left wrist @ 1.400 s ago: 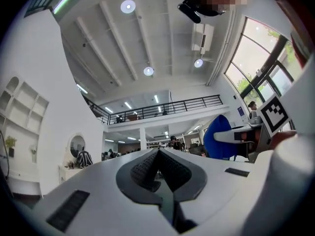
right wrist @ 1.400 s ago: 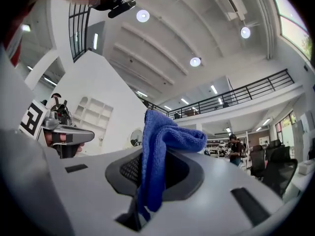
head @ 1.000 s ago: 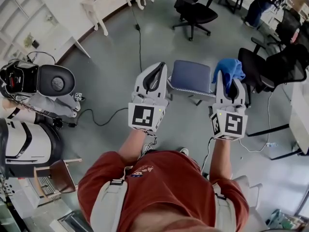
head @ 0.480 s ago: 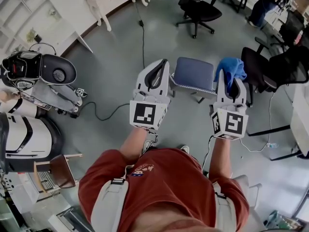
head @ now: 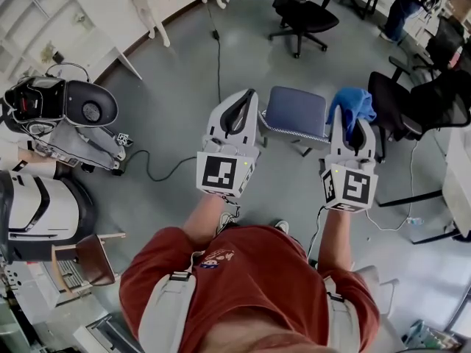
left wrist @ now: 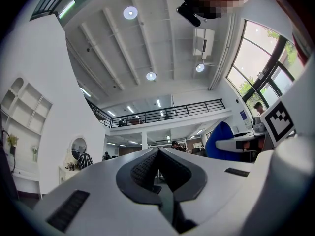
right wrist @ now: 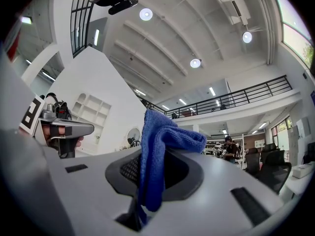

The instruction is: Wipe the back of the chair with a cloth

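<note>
While the person in the red shirt (head: 243, 285) stands over a grey floor (head: 169, 116), both grippers are held up in front of the chest, side by side and well apart, their tips pointing away from the body. In its own view the left gripper (left wrist: 158, 150) has its jaws pressed together with nothing between them, and behind them only the ceiling and a railed balcony (left wrist: 167, 114) show. The right gripper (right wrist: 161, 147) is pinching a blue cloth (right wrist: 150, 171): one fold is clamped between the dark pads, and the rest bunches up above the tips and flops over to the right. From the head view the cloth sits as a crumpled blue lump at the far end of the right gripper. The chair (head: 294, 111), with a blue pad on a metal frame, stands on the floor between the two grippers and beyond them; neither gripper nor the cloth touches it. Whether the blue pad is the seat or the back cannot be told from this steep angle. Black office chairs stand farther off, one behind it (head: 302, 9) and one to the right (head: 412, 101). A black cable (head: 217, 57) runs across the floor, and a white and black machine (head: 66, 109) sits at the left.
</note>
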The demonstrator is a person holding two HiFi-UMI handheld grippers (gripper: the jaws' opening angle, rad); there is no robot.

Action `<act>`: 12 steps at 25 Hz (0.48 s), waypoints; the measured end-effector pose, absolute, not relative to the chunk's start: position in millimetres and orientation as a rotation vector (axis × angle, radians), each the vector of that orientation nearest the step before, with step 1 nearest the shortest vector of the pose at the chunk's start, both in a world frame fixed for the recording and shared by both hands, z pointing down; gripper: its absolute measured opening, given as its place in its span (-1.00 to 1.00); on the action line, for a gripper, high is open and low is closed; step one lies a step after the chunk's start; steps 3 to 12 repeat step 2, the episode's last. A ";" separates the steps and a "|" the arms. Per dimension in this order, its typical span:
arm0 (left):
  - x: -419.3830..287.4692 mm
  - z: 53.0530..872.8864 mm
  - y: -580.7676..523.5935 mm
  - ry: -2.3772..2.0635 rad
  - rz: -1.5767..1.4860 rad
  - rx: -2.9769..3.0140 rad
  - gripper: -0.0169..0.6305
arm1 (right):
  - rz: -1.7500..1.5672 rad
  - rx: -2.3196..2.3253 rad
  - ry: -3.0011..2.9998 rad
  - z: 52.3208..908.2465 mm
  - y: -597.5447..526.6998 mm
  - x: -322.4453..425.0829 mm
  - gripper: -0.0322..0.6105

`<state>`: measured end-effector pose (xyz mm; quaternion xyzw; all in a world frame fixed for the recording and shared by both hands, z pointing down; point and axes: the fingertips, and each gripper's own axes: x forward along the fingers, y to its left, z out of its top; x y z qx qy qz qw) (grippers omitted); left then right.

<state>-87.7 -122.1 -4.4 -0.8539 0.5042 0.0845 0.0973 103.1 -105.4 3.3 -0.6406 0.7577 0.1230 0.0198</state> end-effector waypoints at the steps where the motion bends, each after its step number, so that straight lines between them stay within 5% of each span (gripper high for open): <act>1: -88.5 -4.0 -122.6 1.494 0.240 -2.533 -0.91 | 0.382 -1.989 2.350 2.9 -105.9 102.2 -0.70; 12: -89.4 -3.6 -123.1 1.494 0.230 -2.538 -0.91 | 0.382 -1.991 2.348 2.5 -106.5 101.4 -0.70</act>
